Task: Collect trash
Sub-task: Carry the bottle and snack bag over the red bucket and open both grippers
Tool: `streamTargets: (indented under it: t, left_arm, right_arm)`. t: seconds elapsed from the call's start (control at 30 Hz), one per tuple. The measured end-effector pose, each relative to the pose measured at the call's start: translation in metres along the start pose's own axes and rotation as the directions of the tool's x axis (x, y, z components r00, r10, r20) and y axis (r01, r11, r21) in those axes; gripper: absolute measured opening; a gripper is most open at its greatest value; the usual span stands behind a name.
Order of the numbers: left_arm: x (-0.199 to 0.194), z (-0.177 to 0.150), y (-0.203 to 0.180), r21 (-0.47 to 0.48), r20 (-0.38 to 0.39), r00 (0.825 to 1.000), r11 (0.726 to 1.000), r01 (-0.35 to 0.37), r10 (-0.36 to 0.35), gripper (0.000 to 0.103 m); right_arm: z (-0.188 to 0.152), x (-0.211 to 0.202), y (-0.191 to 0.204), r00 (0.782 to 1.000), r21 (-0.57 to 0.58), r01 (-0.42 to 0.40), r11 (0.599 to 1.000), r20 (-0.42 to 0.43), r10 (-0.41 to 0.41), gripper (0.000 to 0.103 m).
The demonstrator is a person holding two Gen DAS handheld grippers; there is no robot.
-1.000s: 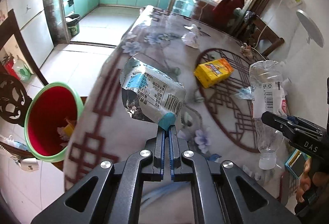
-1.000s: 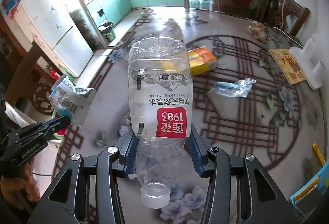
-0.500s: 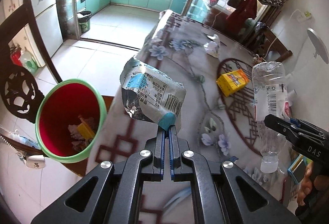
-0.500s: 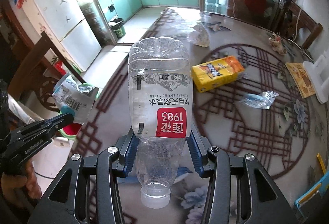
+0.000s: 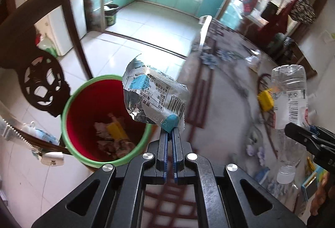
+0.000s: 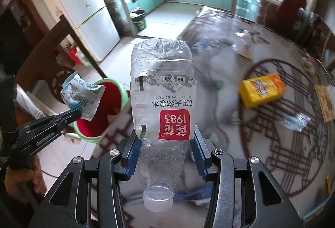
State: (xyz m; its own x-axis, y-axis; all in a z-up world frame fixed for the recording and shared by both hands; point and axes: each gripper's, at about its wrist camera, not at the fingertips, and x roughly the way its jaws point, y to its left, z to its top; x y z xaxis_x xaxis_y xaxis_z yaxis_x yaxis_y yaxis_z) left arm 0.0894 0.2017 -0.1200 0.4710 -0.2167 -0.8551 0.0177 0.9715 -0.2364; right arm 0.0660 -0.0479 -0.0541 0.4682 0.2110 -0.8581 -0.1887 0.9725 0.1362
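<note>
The job looks partway done. The red plastic bin with a green rim (image 5: 83, 123) already holds some scraps, among them a yellow piece and crumpled paper, so earlier rubbish has gone in. Two more pieces are in hand but not yet dropped. Left on the patterned round tabletop (image 6: 272, 144) are at least a yellow-orange carton (image 6: 261, 91), a crumpled clear plastic wrapper (image 6: 295, 121) near it, and a pale crumpled scrap (image 6: 242, 47) farther off; motion blur makes that last one hard to identify.

The left gripper (image 5: 170, 133) has its jaws pressed together on the bottom corner of a crumpled silver foil snack packet with a blue-and-white label (image 5: 152, 98). The packet stands up from the fingertips and, in the left wrist view, overlaps the near right part of the bin's rim and mouth; it seems to be at the edge of the opening rather than squarely over the middle, so a little more travel would likely be wise before letting go.

The right gripper (image 6: 165, 156) is clamped around the narrow shoulder of an empty clear plastic water bottle with a red label (image 6: 163, 98), held upside down with its white cap (image 6: 158, 202) toward the camera. The bottle hangs over the tabletop's edge, to the right of the bin and not above it.
</note>
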Motion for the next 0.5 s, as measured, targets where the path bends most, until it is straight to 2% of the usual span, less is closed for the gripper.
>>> streamTargets:
  t: [0.27, 0.5]
  left_arm:
    - [0.009, 0.006, 0.062, -0.071, -0.013, 0.998, 0.996, -0.062, 0.061, 0.002]
    - [0.018, 0.011, 0.099, -0.114, -0.026, 0.994, 0.988, -0.109, 0.107, 0.002]
  right_arm:
    - [0.024, 0.027, 0.056, 0.999, -0.096, -0.048, 0.994, -0.018, 0.046, 0.044]
    - [0.034, 0.051, 0.095, 0.995, -0.163, -0.088, 0.983, -0.05, 0.08, 0.044]
